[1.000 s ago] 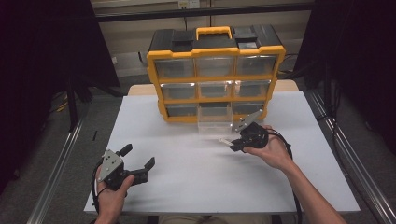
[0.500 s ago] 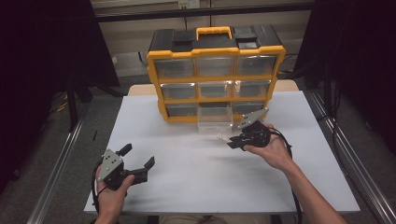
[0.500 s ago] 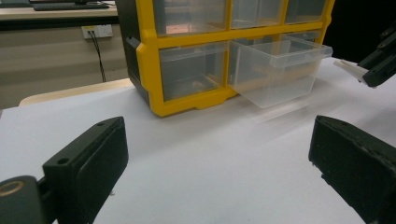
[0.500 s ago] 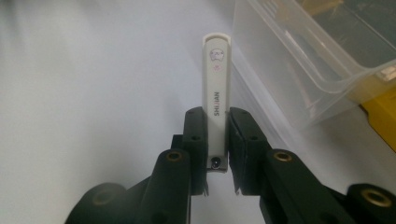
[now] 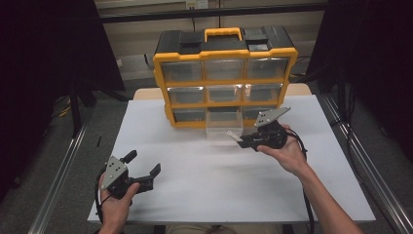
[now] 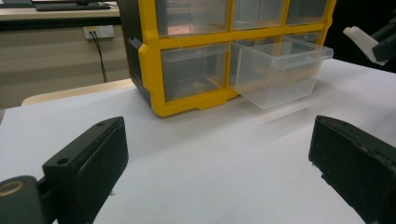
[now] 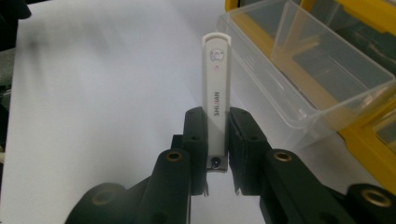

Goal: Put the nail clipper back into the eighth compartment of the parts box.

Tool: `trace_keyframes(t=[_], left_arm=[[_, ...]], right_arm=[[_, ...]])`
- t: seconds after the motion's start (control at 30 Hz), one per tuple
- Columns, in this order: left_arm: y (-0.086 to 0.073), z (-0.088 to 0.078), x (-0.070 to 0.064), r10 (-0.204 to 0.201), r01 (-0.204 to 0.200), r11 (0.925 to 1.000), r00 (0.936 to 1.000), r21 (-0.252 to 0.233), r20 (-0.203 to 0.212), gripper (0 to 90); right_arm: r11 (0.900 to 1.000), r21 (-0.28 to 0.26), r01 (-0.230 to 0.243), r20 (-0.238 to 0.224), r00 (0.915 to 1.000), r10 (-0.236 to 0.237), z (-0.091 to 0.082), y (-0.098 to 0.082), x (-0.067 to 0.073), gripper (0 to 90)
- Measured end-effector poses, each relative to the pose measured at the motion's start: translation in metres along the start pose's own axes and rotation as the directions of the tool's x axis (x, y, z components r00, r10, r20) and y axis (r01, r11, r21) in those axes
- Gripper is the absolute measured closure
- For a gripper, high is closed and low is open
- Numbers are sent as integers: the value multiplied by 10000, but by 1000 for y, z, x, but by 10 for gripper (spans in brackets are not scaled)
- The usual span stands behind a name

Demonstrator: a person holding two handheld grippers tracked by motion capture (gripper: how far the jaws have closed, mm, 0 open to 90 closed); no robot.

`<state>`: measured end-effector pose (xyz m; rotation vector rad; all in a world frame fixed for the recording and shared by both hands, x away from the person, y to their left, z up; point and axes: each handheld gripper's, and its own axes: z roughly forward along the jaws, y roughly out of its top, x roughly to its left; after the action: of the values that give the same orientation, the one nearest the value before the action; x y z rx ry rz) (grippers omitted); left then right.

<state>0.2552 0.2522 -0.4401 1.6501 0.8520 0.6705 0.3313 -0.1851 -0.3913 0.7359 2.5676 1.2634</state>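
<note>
Your right gripper has its jaws clenched on a slim white nail clipper, gripped near one end so most of it sticks out past the jaws. In the high view the clipper's tip sits just at the near right corner of the clear plastic drawer, raised off the white worktop; whether it touches the drawer you cannot tell. That drawer is pulled out of the bottom row, middle slot, of the yellow and black organiser, which stands at the far side of the worktop. In the right gripper view the drawer's open top lies to the right of the clipper and looks bare inside.

Your left gripper rests low at the near left of the worktop, well apart from the organiser, its jaws released wide with nothing between them. In the left gripper view they point towards the organiser and the pulled-out drawer
</note>
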Motion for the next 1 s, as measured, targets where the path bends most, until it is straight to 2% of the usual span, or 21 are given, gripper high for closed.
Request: trace_keyframes(t=[0.37, 0.47, 0.63, 0.7, 0.83, 1.0], left_arm=[[-1, 0, 1, -76, 76, 10000, 10000, 3, -33, 47], [-1, 0, 0, -61, 61, 10000, 10000, 19, -71, 47], [-1, 0, 0, -124, 125, 9999, 9999, 44, -86, 47], [-1, 0, 1, 31, -31, 10000, 10000, 52, -13, 47], [-1, 0, 1, -72, 73, 9999, 9999, 86, -79, 47], [-1, 0, 1, -110, 110, 9999, 9999, -4, 36, 47]], right_arm=[[9992, -316, 250, -109, 9996, -253, -2, 18, 0, 777], [9983, -510, 274, -283, 9992, -289, -4, 25, -1, 777], [9986, -443, 293, -323, 9990, -308, -5, 33, -3, 777], [9988, -369, 333, -364, 9987, -346, -6, 35, -3, 777], [9988, -309, 369, -407, 9984, -381, -9, 48, -9, 776], [9991, -260, 321, -293, 9990, -328, -12, 58, -18, 776]])
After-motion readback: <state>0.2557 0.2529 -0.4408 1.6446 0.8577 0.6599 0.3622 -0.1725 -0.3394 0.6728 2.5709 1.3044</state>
